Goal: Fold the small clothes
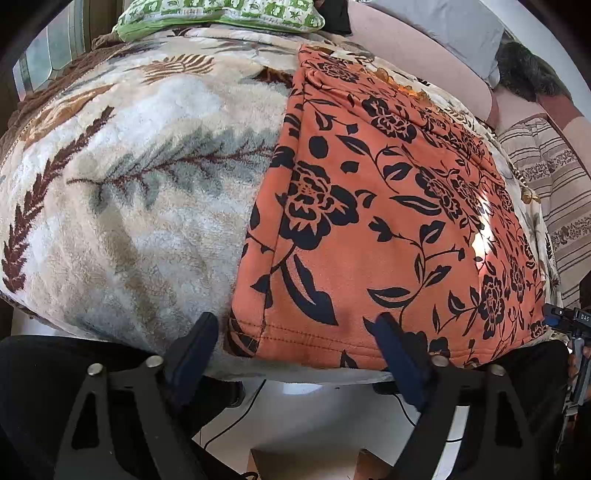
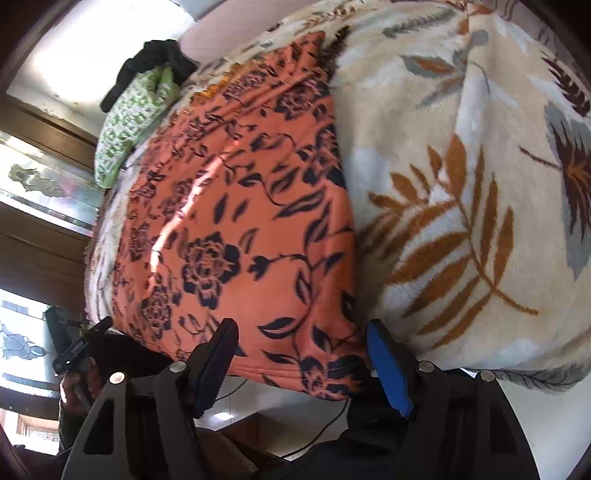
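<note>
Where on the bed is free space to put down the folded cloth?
Free: the wide leaf-print blanket left of the orange floral garment, up to the green pillow, and another stretch on the garment's other side. Crowded: the near hem, where the left claw and right claw straddle the corners.

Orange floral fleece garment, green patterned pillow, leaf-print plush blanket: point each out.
Orange floral fleece garment (image 1: 369, 229), left wrist view, middle of the panel.
Green patterned pillow (image 2: 125, 122), right wrist view, its centre.
Leaf-print plush blanket (image 1: 147, 177), left wrist view, bare pile.
</note>
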`<state>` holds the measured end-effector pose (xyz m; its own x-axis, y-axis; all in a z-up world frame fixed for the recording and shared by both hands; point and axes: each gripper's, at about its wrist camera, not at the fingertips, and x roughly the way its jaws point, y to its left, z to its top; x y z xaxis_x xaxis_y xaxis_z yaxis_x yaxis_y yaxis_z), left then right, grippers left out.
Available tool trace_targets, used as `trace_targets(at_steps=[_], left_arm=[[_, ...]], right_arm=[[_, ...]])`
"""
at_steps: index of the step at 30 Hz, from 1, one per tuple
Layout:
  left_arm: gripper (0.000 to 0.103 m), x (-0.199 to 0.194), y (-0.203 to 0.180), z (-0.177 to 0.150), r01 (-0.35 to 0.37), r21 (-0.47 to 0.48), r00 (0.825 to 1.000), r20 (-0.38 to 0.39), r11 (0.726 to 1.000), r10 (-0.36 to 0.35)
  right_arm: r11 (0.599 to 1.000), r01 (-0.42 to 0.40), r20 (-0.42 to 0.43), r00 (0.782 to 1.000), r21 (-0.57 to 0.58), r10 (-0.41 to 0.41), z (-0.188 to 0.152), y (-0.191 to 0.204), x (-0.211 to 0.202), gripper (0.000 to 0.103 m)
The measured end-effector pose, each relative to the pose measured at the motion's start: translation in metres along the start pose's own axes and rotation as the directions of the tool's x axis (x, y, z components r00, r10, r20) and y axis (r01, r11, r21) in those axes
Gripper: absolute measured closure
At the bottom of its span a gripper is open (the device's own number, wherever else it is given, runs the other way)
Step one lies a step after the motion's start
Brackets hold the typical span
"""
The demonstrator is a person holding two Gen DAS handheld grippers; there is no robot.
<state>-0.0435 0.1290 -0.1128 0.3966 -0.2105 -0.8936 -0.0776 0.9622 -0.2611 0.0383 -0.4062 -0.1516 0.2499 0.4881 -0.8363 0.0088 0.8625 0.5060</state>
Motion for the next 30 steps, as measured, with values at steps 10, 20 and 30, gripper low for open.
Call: trace_targets(at_steps=[10, 20, 30], left_arm=[[0.050, 0.002, 0.009, -0.002, -0.052, -0.006, 0.998, -0.029, 0.999, 0.052], [0.092, -0.003, 0.000, 0.002, 0.004, 0.026, 1.000, -0.027, 1.000, -0.004], [0.092, -0.035, -0.007, 0.053, 0.143, -0.013, 0.988, 0.064, 0.990, -0.142]], right_arm=[[1.000, 0.010, -0.025, 1.000, 0.018, -0.009, -0.001, 0.001, 0.006, 0.056], [0.998, -0.055, -0.040, 0.998, 0.043, 0.057, -0.003, -0.006, 0.008, 0.093], [0.946, -0.310, 0.154, 0.943, 0.097, 0.294, 0.033, -0.008, -0.032, 0.094]])
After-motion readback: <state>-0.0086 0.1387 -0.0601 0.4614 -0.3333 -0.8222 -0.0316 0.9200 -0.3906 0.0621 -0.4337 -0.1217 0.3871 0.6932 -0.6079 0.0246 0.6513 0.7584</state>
